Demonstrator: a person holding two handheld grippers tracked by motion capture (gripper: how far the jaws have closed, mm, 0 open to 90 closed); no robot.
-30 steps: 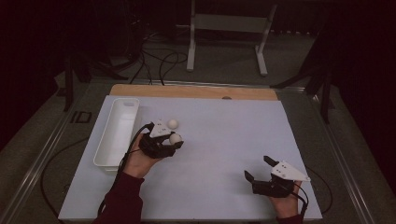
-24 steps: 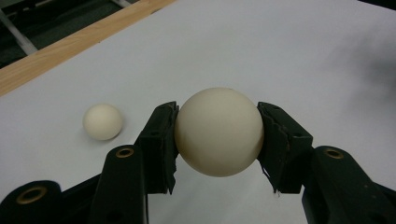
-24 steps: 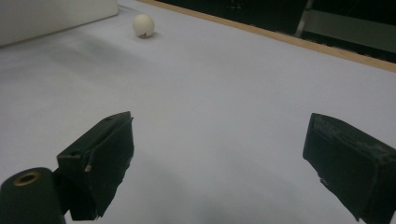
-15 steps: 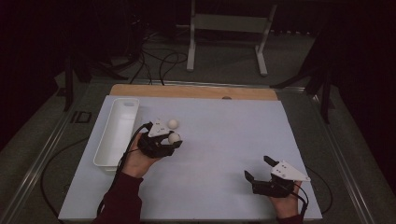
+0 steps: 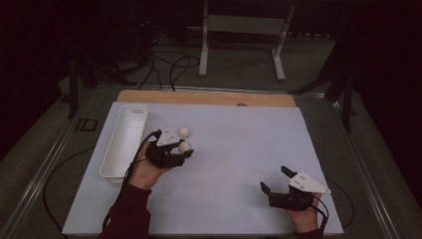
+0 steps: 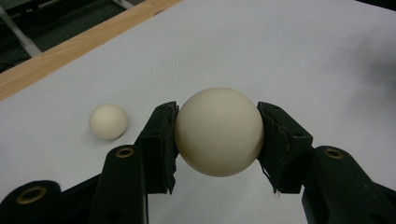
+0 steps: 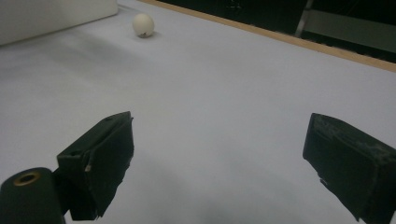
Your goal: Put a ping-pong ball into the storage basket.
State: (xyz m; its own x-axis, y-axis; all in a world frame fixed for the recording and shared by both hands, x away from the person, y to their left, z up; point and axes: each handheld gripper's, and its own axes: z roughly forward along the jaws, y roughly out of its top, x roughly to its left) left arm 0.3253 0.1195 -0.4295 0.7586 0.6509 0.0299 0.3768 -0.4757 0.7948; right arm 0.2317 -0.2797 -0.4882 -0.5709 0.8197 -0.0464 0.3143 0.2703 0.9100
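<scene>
My left gripper (image 5: 183,148) is shut on a white ball (image 6: 218,131), its two pads pressing the ball's sides just above the white table sheet (image 5: 239,149). A second, smaller-looking white ball (image 5: 184,132) lies loose on the sheet just beyond it, to the left in the left gripper view (image 6: 108,121). Near the table's front right, my right gripper (image 5: 275,179) rests in a hand, open, with nothing between its jaws (image 7: 219,154). Far ahead of those jaws a white ball (image 7: 143,24) is visible.
A long white tray (image 5: 124,144) lies along the sheet's left side, just left of the left hand. A wooden strip (image 5: 209,97) borders the far edge. Beyond the table stand a white frame (image 5: 244,30) and cables on the floor.
</scene>
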